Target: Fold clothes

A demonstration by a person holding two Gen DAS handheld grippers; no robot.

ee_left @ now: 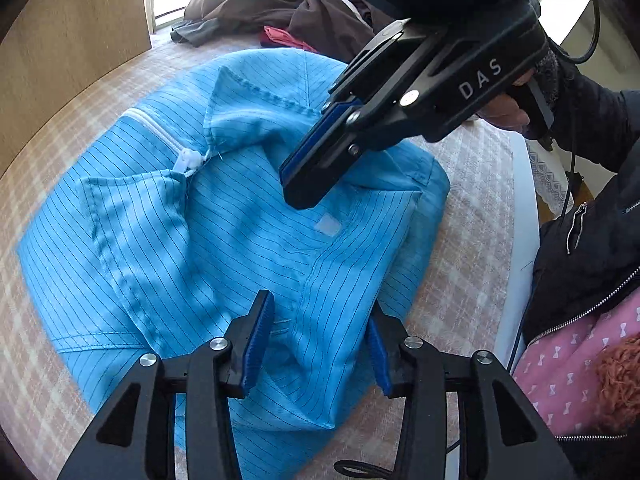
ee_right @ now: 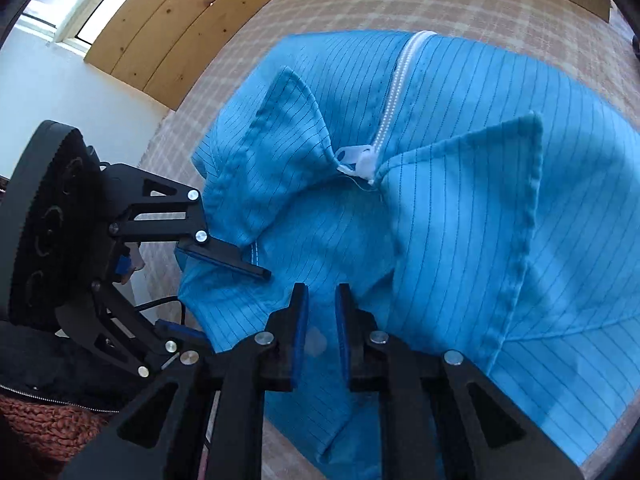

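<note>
You are working blue striped garment (ee_left: 168, 216), partly folded, lying mid-bed on checked cover (ee_left: 472, 216) near its edge. Left gripper (ee_left: 316, 344) gaping, straddling cloth ridge; right gripper (ee_right: 322, 336) hovering, jaws narrowly parted, holding nothing. Brown clothes pile (ee_left: 280, 4) at far edge awaiting folding.

A light blue garment (ee_left: 224, 216) with thin dark pinstripes lies spread on a pink-and-white checked bedcover, filling the centre of both wrist views. Its white zipper (ee_right: 394, 92) is closed up to the neck, running from the upper middle of the right wrist view down to a white pull tab (ee_right: 352, 160) near the centre. The two collar flaps (ee_right: 280, 120) splay outward from the pull, edges stitched. The fabric is rumpled with soft folds. A small pale patch (ee_left: 328, 224) shows right of centre in the left wrist view.
</note>
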